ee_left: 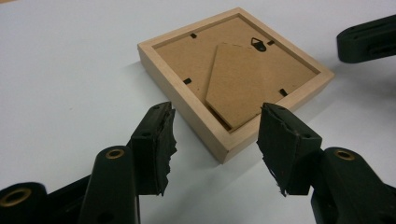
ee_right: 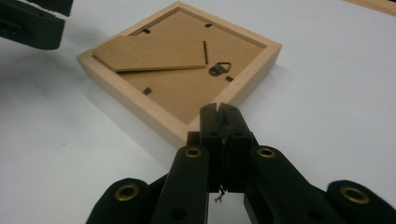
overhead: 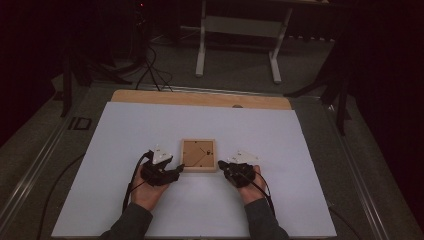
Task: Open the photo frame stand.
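The left gripper [overhead: 176, 170] is open, its jaws on either side of a near corner of the frame [overhead: 199, 155] but not touching. The frame lies face down in the middle of the white board [overhead: 125, 140]. The right gripper [overhead: 221, 164] is closed on nothing, just right of the frame. If the left jaws close on just the corner, the frame may spin or slip away.

high view dim, corners vignetted dark, slightly soft. gripper views evenly lit; soft shadows fall toward 7 o'clock; near jaws slightly blurred.
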Available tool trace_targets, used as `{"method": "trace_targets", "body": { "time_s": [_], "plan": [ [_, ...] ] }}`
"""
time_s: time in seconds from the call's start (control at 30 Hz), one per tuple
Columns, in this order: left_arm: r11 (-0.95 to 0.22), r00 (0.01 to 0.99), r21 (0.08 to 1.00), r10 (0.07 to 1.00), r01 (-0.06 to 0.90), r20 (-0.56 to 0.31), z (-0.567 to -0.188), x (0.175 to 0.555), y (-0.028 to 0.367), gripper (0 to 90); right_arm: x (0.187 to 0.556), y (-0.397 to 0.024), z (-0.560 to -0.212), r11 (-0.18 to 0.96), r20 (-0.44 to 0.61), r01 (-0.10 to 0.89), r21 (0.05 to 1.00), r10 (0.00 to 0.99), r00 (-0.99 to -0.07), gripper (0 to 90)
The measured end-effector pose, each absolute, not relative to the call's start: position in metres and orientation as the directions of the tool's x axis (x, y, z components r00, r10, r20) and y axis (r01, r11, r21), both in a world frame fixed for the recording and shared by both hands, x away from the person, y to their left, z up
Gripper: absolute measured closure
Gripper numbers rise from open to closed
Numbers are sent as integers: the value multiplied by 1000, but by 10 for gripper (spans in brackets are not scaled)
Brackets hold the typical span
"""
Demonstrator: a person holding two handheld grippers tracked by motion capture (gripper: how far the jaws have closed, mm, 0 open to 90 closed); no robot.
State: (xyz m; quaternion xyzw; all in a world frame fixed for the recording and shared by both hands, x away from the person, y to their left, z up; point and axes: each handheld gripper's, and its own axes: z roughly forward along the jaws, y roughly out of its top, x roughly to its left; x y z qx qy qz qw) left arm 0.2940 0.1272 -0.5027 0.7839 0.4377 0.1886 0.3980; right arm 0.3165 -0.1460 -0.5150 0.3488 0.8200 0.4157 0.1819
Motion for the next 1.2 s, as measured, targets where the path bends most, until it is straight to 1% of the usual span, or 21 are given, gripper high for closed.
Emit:
{"method": "trace_targets", "body": {
  "time_s": [0.27, 0.4, 0.6, 0.77, 1.2],
  "plan": [
    [-308, 571, 786, 818, 536, -69, -499, 294, 123, 450, 315, -141, -518, 431, -9, 418, 800, 705, -709, 898],
    [-327, 588, 781, 807, 533, -63, -496, 297, 116, 450, 315, -139, -520, 437, -14, 415, 798, 701, -713, 898],
    [-338, 593, 774, 803, 536, -60, -492, 309, 109, 450, 317, -139, -519, 412, 5, 415, 812, 705, -709, 897],
    [-363, 603, 757, 796, 543, -51, -493, 317, 103, 472, 318, -136, -520, 409, 13, 418, 811, 701, -713, 898],
    [-432, 627, 713, 779, 552, -13, -499, 331, 90, 469, 320, -132, -520, 406, 20, 414, 814, 694, -719, 897]
  ]
}}
